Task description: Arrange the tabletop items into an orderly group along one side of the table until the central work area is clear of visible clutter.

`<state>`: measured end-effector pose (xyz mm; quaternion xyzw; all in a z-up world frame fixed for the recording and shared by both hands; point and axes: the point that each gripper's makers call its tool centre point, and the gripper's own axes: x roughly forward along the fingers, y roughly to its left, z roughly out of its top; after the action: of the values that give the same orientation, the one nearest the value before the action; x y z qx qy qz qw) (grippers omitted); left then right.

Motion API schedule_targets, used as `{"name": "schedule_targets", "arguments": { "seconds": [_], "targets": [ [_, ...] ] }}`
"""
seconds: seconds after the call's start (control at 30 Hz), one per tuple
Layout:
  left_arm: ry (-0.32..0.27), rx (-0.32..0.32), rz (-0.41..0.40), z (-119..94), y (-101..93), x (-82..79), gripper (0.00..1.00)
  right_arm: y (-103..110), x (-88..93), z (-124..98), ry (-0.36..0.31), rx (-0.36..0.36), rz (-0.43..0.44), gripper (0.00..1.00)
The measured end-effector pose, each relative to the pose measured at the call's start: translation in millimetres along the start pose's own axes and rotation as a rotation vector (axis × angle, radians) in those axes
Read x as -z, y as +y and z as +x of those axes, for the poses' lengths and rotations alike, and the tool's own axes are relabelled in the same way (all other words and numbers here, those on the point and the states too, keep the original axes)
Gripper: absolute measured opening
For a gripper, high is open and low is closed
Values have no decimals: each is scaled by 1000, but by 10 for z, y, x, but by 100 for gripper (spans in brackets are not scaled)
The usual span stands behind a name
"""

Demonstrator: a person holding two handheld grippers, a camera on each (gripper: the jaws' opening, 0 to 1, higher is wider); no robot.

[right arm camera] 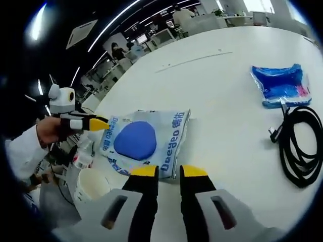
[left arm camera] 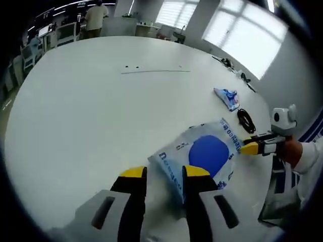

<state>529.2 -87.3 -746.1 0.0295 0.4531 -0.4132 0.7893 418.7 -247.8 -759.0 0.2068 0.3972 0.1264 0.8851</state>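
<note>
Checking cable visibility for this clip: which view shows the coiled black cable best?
The right gripper view. There the black cable lies large at the right, its loops and plug end clear, just below the small blue packet. In the left gripper view the black cable is a small dark coil beyond the large white bag.

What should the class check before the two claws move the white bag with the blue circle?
1. Left claw open over the white bag edge: ok.
2. Right claw open over the opposite edge: ok.
3. Either claw shut on the bag: not ok.
4. Blue packet and black cable lying apart from the bag: ok.
5. Bag's weight: cannot tell.
</note>
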Motion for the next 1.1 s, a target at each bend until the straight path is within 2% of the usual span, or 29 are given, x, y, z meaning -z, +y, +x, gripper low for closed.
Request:
{"name": "schedule_targets", "arguments": {
  "seconds": [0.1, 0.23, 0.5, 0.57, 0.67, 0.83, 1.1],
  "targets": [
    [13, 5, -1, 40, -10, 29, 21, -4, 12, 6, 2, -1, 5, 8],
    [30, 13, 9, 66, -10, 63, 10, 2, 8, 15, 1, -4, 4, 4],
    [49, 27, 7, 97, -40, 91, 4, 7, -20, 25, -4, -8, 4, 0],
    [51, 25, -20, 98, -42, 90, 3, 14, -26, 18, -4, -11, 5, 0],
    [45, 26, -4, 92, -77, 81, 1, 21, -52, -2, -10, -14, 6, 0],
    [24, 32, -16, 66, -120, 13, 0, 28, -120, -61, -27, -22, 13, 0],
    [-21, 38, -18, -6, -212, -157, 0, 33, -331, -210, -75, -27, -1, 0]
  ]
}}
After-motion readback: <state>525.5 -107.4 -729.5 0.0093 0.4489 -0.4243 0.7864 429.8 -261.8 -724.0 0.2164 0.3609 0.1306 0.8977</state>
